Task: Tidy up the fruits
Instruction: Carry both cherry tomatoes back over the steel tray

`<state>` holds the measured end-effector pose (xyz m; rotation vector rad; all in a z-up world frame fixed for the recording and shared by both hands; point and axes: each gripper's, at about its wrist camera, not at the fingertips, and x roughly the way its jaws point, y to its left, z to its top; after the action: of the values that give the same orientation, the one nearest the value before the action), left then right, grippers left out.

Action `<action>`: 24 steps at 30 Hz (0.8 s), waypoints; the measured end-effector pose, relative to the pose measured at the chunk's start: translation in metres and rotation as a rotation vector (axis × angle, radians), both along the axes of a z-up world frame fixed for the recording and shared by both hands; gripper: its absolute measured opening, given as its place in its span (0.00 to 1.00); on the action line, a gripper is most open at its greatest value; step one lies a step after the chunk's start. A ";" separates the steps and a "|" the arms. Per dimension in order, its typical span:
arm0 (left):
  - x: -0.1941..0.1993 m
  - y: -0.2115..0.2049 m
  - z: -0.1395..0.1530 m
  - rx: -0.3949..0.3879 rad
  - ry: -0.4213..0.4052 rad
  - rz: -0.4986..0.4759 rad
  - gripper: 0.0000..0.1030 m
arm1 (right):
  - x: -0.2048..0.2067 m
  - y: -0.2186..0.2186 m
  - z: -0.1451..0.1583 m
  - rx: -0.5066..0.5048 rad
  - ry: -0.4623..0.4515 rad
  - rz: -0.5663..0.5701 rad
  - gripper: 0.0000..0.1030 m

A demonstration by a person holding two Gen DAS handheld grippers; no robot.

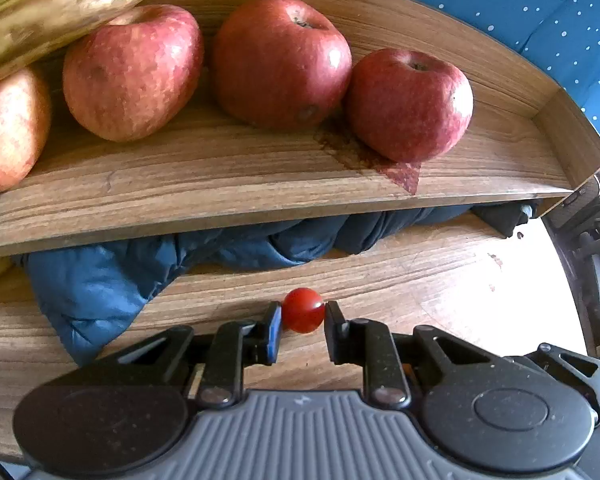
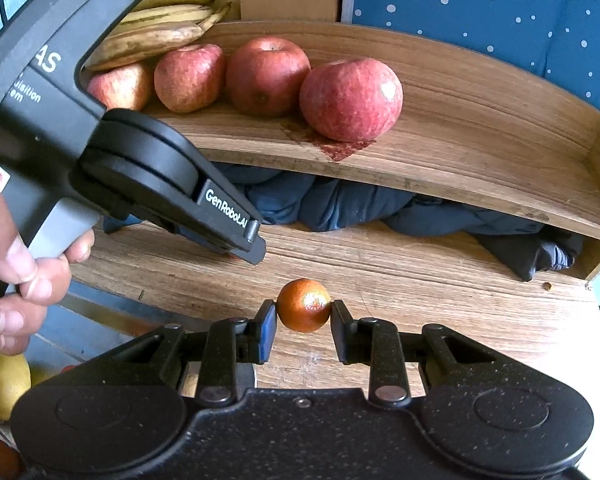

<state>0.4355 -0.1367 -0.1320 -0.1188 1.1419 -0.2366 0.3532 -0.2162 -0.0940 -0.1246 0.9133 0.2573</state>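
My left gripper (image 1: 302, 314) is shut on a small red cherry tomato (image 1: 302, 309), held above the lower wooden shelf (image 1: 400, 276). My right gripper (image 2: 303, 312) is shut on a small orange-red fruit (image 2: 303, 305) over the same lower shelf (image 2: 420, 280). The left gripper's body (image 2: 140, 168) shows in the right wrist view, up and to the left. Several red apples (image 1: 280, 60) (image 2: 350, 98) sit in a row on the upper wooden shelf (image 1: 220, 168) (image 2: 460, 152). Bananas (image 1: 56, 12) (image 2: 156, 28) lie on the apples at the left.
A crumpled blue cloth (image 1: 100, 284) (image 2: 340, 204) is stuffed under the upper shelf. A red stain (image 1: 400, 172) marks the upper shelf's front edge. A yellow fruit (image 2: 4, 384) lies at lower left. Blue dotted fabric (image 2: 500, 12) hangs behind.
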 end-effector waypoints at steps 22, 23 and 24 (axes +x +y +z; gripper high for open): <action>-0.068 0.031 0.030 0.003 -0.025 0.081 0.23 | -0.038 0.018 0.021 0.029 -0.027 0.095 0.30; -0.072 0.031 0.030 0.004 -0.024 0.085 0.23 | -0.041 0.020 0.021 0.032 -0.026 0.103 0.30; -0.076 0.033 0.030 0.004 -0.023 0.090 0.23 | -0.045 0.021 0.022 0.035 -0.025 0.109 0.30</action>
<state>0.3594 -0.1040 -0.1020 -0.1634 1.1117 -0.1555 0.3086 -0.1947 -0.0725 -0.1457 0.8780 0.3722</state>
